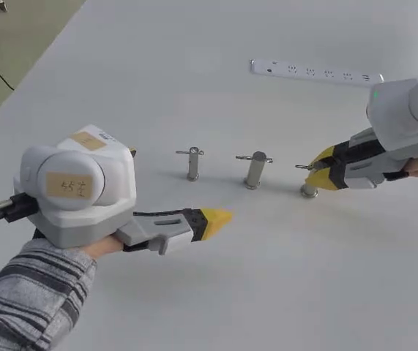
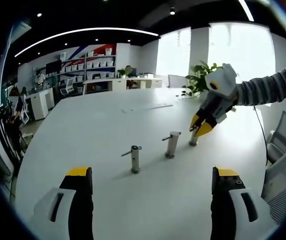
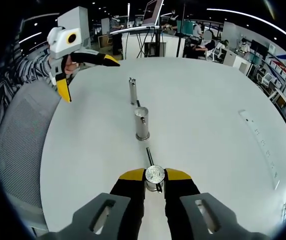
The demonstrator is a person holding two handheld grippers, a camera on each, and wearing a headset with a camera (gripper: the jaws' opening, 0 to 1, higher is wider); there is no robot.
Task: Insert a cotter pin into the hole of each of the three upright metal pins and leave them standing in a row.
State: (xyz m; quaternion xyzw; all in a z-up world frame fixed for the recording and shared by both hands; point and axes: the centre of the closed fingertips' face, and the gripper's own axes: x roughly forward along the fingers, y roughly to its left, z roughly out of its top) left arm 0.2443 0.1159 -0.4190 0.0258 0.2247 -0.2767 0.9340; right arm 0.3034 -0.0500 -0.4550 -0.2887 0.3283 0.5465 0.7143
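Of the three steel pins in a row on the white table [image 1: 194, 292], the first pin [image 1: 192, 164] and the middle pin [image 1: 255, 170] stand upright and free. Each has a thin cotter pin [image 1: 191, 153] crossing it near the top. The third pin [image 1: 309, 191] is mostly covered by the right gripper [image 1: 320, 172], whose yellow-tipped jaws press narrowly against both sides of its round head. A wire end [image 1: 302, 167] pokes out beside them, and we cannot tell whether it sits in the hole. The left gripper [image 2: 152, 172] hangs well apart from the row, jaws spread wide, holding nothing. A white power strip [image 1: 315, 72] lies beyond the row.
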